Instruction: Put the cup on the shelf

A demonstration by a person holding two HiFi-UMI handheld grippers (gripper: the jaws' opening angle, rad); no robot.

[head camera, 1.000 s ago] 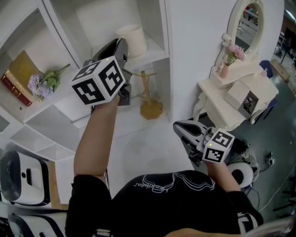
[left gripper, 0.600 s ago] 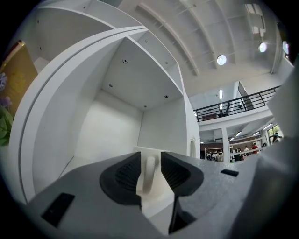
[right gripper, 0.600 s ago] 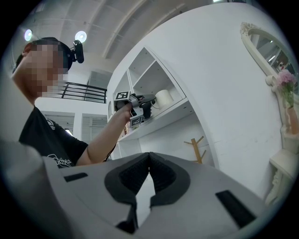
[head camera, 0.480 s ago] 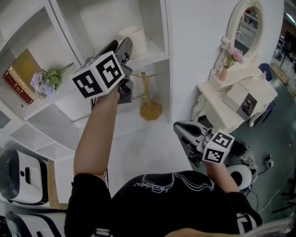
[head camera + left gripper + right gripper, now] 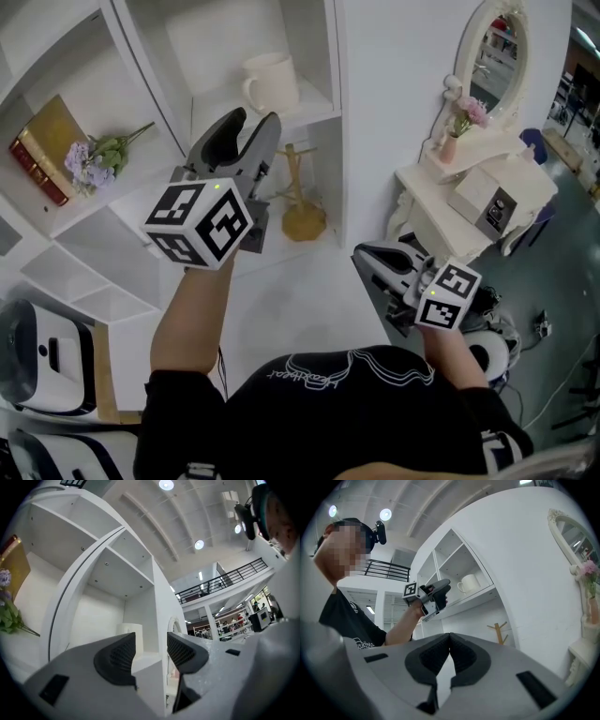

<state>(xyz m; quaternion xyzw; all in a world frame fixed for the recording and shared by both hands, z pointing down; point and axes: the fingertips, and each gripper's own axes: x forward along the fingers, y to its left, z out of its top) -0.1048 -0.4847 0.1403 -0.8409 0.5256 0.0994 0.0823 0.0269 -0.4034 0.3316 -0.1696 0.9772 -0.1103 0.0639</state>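
The white cup (image 5: pixel 272 82) stands upright on the upper right shelf (image 5: pixel 314 111), its handle turned to the left. My left gripper (image 5: pixel 251 127) hangs just below and in front of it, apart from it. Its jaws are opening and hold nothing. In the left gripper view the cup (image 5: pixel 139 641) shows beyond the gap of the left gripper (image 5: pixel 151 644). The right gripper view has the cup (image 5: pixel 468 583) on the shelf, far off. My right gripper (image 5: pixel 364 255) rests low at my right side, shut and empty; its pads (image 5: pixel 461 656) meet.
A wooden mug tree (image 5: pixel 302 202) stands in the compartment under the cup. A book (image 5: pixel 42 145) and a flower sprig (image 5: pixel 94 161) lie on the left shelf. A white dressing table (image 5: pixel 441 202) with an oval mirror (image 5: pixel 492 52) stands at the right. A white machine (image 5: pixel 47 361) sits lower left.
My left gripper has drawn back from the cup, down and toward me, and its jaws have spread wide. The cup stays on the shelf. The right gripper has not moved.
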